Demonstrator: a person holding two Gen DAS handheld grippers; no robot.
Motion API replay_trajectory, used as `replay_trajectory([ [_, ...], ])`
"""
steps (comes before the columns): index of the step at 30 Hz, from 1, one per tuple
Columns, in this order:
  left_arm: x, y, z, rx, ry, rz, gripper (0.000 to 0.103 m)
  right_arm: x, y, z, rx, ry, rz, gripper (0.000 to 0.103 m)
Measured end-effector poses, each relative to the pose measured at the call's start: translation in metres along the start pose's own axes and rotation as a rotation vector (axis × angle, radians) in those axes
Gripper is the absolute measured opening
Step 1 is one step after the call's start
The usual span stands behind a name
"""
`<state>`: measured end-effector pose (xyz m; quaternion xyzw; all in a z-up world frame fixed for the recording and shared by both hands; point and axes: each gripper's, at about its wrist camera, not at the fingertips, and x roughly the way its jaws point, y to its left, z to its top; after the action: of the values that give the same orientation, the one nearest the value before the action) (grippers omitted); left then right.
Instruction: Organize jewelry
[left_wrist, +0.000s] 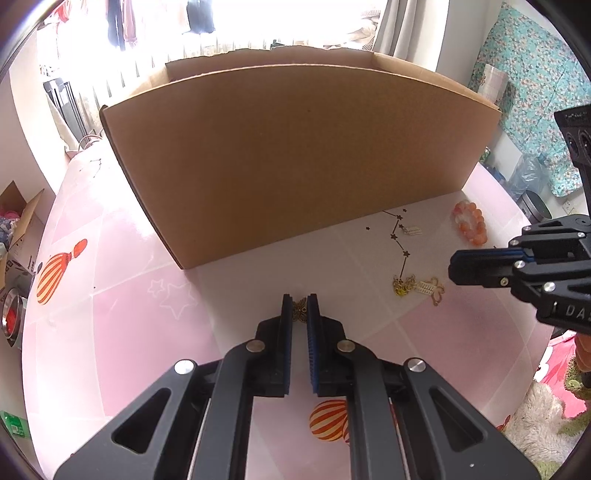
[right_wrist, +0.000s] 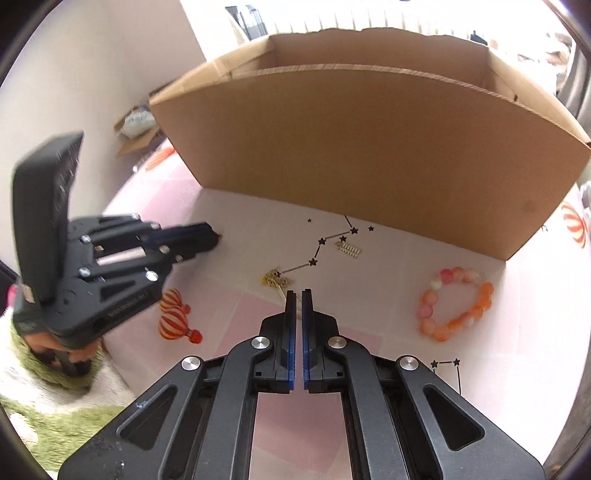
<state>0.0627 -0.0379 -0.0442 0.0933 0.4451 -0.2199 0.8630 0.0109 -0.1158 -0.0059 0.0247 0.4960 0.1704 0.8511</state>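
Note:
My left gripper (left_wrist: 299, 308) is shut on a small bronze filigree ornament (left_wrist: 299, 311), just above the pink tablecloth (left_wrist: 122, 325) in front of the open cardboard box (left_wrist: 295, 158). In the right wrist view the left gripper (right_wrist: 218, 236) shows at the left. My right gripper (right_wrist: 299, 295) has its jaws together, right beside a tangle of gold chain jewelry (right_wrist: 275, 280). Whether a strand is pinched between them I cannot tell. From the left wrist view, the right gripper (left_wrist: 451, 269) hovers next to that gold jewelry (left_wrist: 419, 288). An orange bead bracelet (right_wrist: 456, 304) and a small gold comb clip (right_wrist: 349, 249) lie nearby.
The box (right_wrist: 369, 147) stands wide across the far side of the table, its front wall close behind the jewelry. Balloon and star prints mark the cloth. A green and white fuzzy sleeve (right_wrist: 55, 406) shows at lower left. A second carton (left_wrist: 22, 225) sits beyond the table's left edge.

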Motion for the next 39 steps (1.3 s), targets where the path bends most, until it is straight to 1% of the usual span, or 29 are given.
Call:
replay_trajectory([
  [1, 0.0, 0.0, 0.0, -0.001, 0.0, -0.001, 0.007, -0.003, 0.0, 0.001, 0.004, -0.007, 0.006, 0.002],
  [3, 0.0, 0.001, 0.0, -0.003, 0.0, -0.004, 0.007, -0.004, 0.002, 0.002, -0.002, -0.006, 0.004, 0.007],
  [5, -0.001, 0.001, 0.0, -0.005, -0.001, -0.007, 0.007, -0.001, 0.005, 0.003, -0.017, 0.02, -0.008, 0.021],
  [6, -0.001, 0.001, 0.0, -0.007, -0.002, -0.008, 0.007, 0.002, 0.007, 0.002, -0.027, 0.027, -0.012, 0.032],
  [7, -0.001, 0.002, -0.001, -0.006, -0.004, -0.008, 0.007, 0.0, 0.007, 0.002, -0.039, 0.033, -0.022, 0.033],
  [11, -0.002, 0.001, -0.003, -0.007, -0.009, -0.005, 0.007, 0.008, 0.016, -0.003, -0.093, 0.064, -0.068, 0.033],
  [13, -0.003, 0.001, -0.003, -0.007, -0.008, -0.006, 0.007, 0.012, 0.02, -0.006, -0.126, 0.08, -0.112, 0.032],
  [15, -0.003, 0.001, -0.003, -0.008, -0.007, -0.009, 0.007, 0.012, 0.024, -0.008, -0.155, 0.072, -0.149, 0.03],
  [17, -0.003, 0.001, -0.004, -0.005, -0.008, -0.007, 0.007, 0.014, 0.028, -0.008, -0.175, 0.071, -0.168, 0.025],
  [18, -0.003, 0.001, -0.004, -0.004, -0.008, -0.008, 0.007, 0.015, 0.029, -0.008, -0.176, 0.072, -0.164, 0.017],
  [19, -0.003, 0.001, -0.005, -0.003, -0.008, -0.009, 0.007, 0.019, 0.032, -0.006, -0.169, 0.072, -0.163, 0.014],
  [25, -0.002, 0.003, -0.005, -0.005, -0.008, -0.013, 0.007, 0.026, 0.033, -0.005, -0.141, 0.076, -0.155, 0.014],
  [31, -0.002, 0.002, -0.005, 0.002, -0.01, -0.011, 0.007, 0.02, 0.019, -0.005, -0.098, 0.071, -0.163, 0.014],
  [36, -0.003, 0.002, -0.006, 0.002, -0.016, -0.014, 0.007, 0.004, 0.012, 0.0, -0.044, 0.031, -0.13, 0.014],
  [39, -0.003, 0.005, -0.008, -0.015, -0.028, -0.035, 0.007, 0.0, 0.008, 0.001, -0.008, 0.011, -0.11, 0.014],
])
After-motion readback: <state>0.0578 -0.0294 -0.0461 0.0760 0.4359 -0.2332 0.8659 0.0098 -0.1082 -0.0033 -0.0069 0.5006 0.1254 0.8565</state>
